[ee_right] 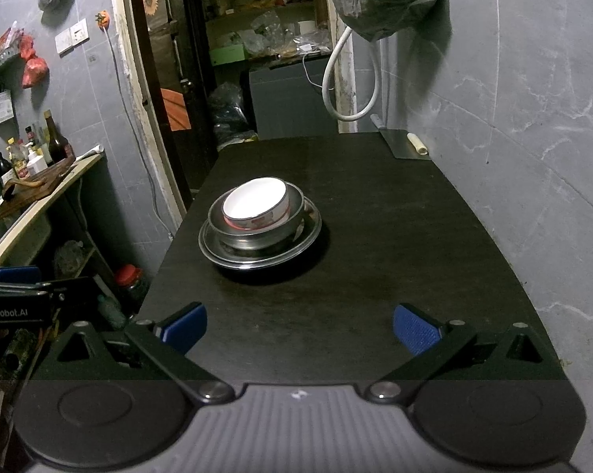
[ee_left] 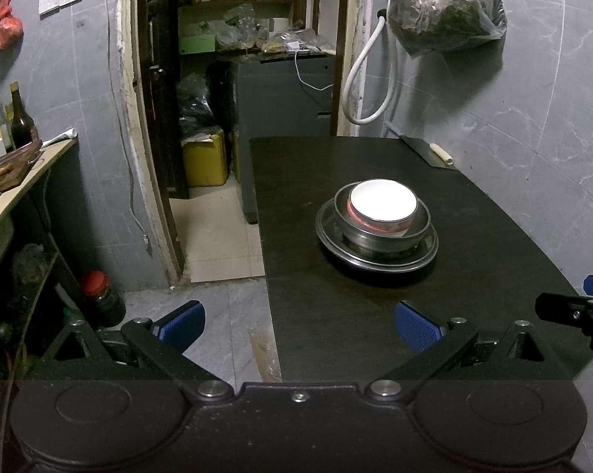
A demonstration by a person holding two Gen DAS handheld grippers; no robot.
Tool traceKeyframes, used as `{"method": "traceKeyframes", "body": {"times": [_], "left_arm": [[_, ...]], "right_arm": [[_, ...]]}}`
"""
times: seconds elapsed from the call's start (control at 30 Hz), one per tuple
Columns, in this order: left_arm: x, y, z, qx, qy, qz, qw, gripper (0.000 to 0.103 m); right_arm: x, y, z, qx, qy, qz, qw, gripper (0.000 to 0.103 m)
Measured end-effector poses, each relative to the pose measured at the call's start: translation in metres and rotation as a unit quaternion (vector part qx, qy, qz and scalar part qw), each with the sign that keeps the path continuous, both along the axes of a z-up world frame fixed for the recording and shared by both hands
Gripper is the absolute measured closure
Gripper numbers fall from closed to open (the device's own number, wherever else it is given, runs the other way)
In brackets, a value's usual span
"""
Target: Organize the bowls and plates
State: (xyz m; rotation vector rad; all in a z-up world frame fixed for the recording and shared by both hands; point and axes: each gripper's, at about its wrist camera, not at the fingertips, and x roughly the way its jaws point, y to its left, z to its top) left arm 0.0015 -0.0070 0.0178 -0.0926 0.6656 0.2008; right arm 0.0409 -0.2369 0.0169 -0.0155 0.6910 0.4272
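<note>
Left tongs [ee_left: 299, 325] and right tongs [ee_right: 299, 327] are both spread wide, blue pads holding nothing, above the near edge of the dark rectangular desk [ee_right: 395, 236]. Ahead of both tongs, mid-desk, sits a nested stack: round steel plate [ee_right: 217, 250] at the bottom, steel bowl [ee_right: 257, 236] on it, white bowl with red band [ee_right: 253, 201] tilted inside. Stack lies forward-right of the left tongs, forward-left of the right tongs.

White bowl [ee_right: 256, 205] nested in steel bowl [ee_right: 257, 232] on plate [ee_right: 217, 254].
</note>
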Motion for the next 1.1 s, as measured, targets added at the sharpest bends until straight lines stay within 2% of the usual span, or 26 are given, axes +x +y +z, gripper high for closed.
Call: {"method": "traceKeyframes", "body": {"times": [0.9, 1.1], "left_arm": [[0.012, 0.019, -0.007, -0.018, 0.005, -0.031, 0.9994, 0.001], [0.015, 0.023, -0.009, -0.018, -0.004, -0.046, 0.9988, 0.001]], "right_arm": [[-0.001, 0.018, -0.001, -0.017, 0.015, -0.026, 0.999, 0.0], [-0.002, 0.024, -0.003, -0.023, 0.022, -0.042, 0.999, 0.0]]}}
